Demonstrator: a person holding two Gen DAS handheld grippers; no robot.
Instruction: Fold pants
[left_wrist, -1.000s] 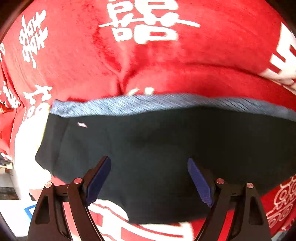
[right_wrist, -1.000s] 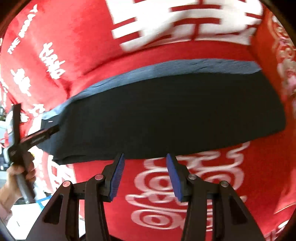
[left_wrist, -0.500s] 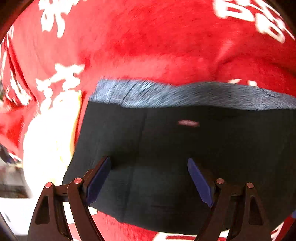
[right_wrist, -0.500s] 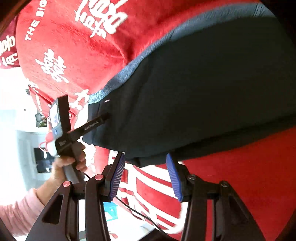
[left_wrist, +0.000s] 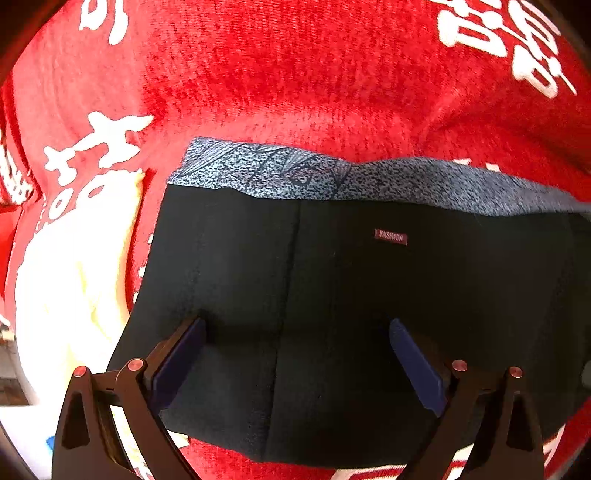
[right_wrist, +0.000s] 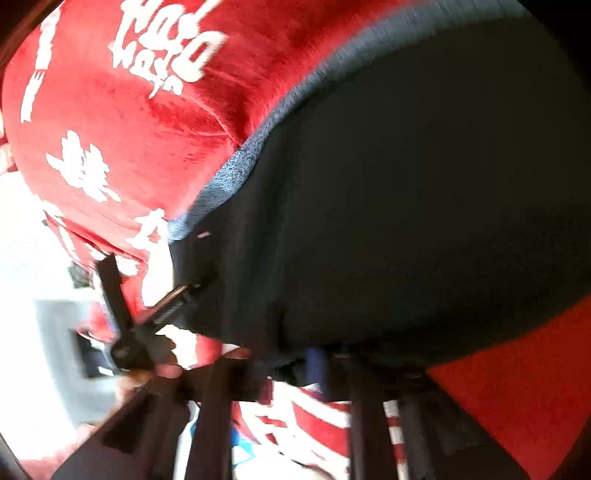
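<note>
There was one pair of black pants (left_wrist: 332, 314), lying in the middle of the left wrist view, and it had one grey speckled waistband (left_wrist: 332, 177) along its upper edge. On the pants there was one small dark red label (left_wrist: 390, 237), right of centre. Under them lay one red blanket (left_wrist: 295, 74) with white characters, filling the upper part of the frame. Two grippers were counted: the left gripper (left_wrist: 295, 343) at the bottom of its own view, each of its two fingers with one blue pad (left_wrist: 417, 365), and the right gripper (right_wrist: 325, 365), blurred, at the bottom of the right wrist view. One hand (right_wrist: 147, 373) showed at the lower left there
</note>
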